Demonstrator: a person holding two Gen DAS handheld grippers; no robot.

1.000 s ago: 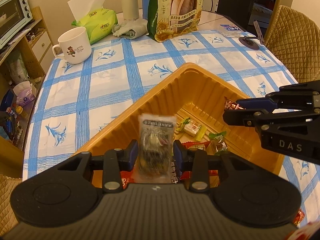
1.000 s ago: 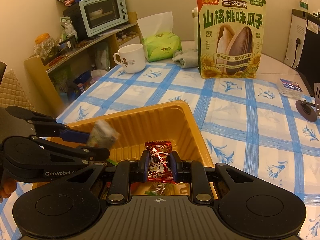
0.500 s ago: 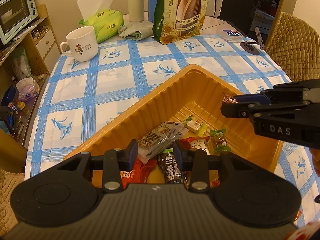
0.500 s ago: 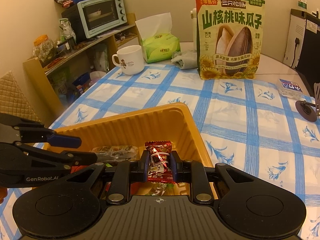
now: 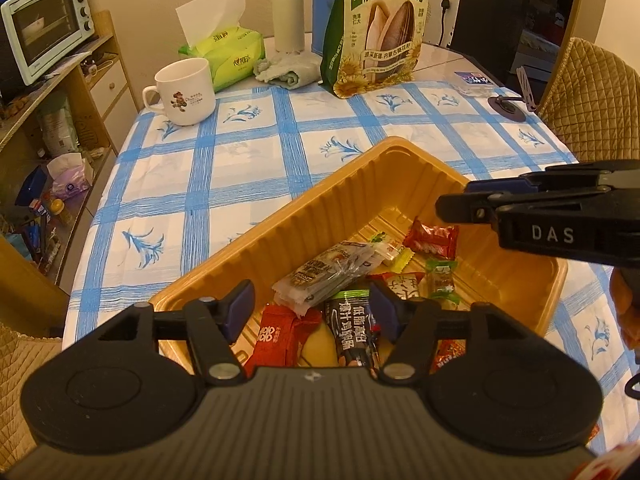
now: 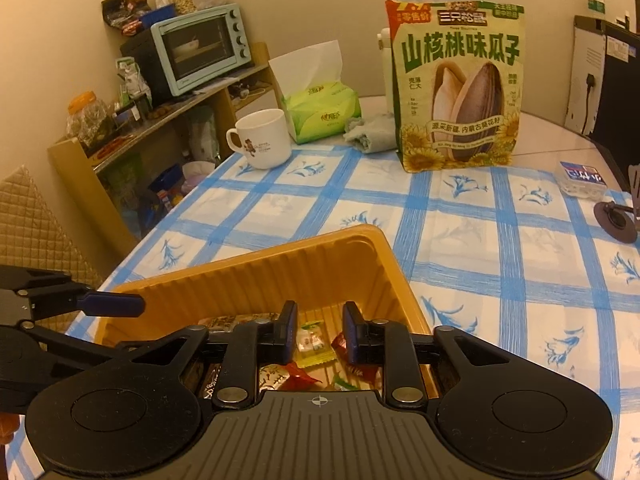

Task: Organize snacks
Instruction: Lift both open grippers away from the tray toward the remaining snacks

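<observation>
Warm yellow light fills a small dining corner, where a table point(image 5: 248, 168) wears a white cloth with blue checks and flower prints. Seen from the left tongs' camera and moving left to right: a pale green toaster oven point(image 5: 44, 24) sits on a wooden shelf at ten o'clock, then a white mug point(image 5: 186, 92) with a cartoon print, a green tissue pack point(image 5: 226, 54) behind it, a cream flask point(image 5: 288, 10) at twelve o'clock with a crumpled cloth point(image 5: 280, 74) at its foot, and a tall green bag of sunflower seeds point(image 5: 380, 28) standing upright at one o'clock. A quilted chair back point(image 5: 592, 96) rises at two o'clock.

Nearest the cameras, an orange ribbed plastic tray point(image 5: 304, 216) lies on the cloth and holds the snacks. A clear packet of dark snack point(image 5: 324, 276) lies flat near the tray's middle, a red candy point(image 5: 432, 238) rests toward three o'clock, and a red pouch point(image 5: 280, 332) and a black-and-green stick pack point(image 5: 352, 328) lie at six o'clock.

The left tongs point(image 5: 312, 310) hover over the tray; their jaws have just been opening, stand wide apart and grip nothing, the clear packet lying below them. The right tongs point(image 6: 318, 334) hover over the tray's near corner; their jaws have also just been opening, parted and empty, with wrapped candies beneath.
</observation>
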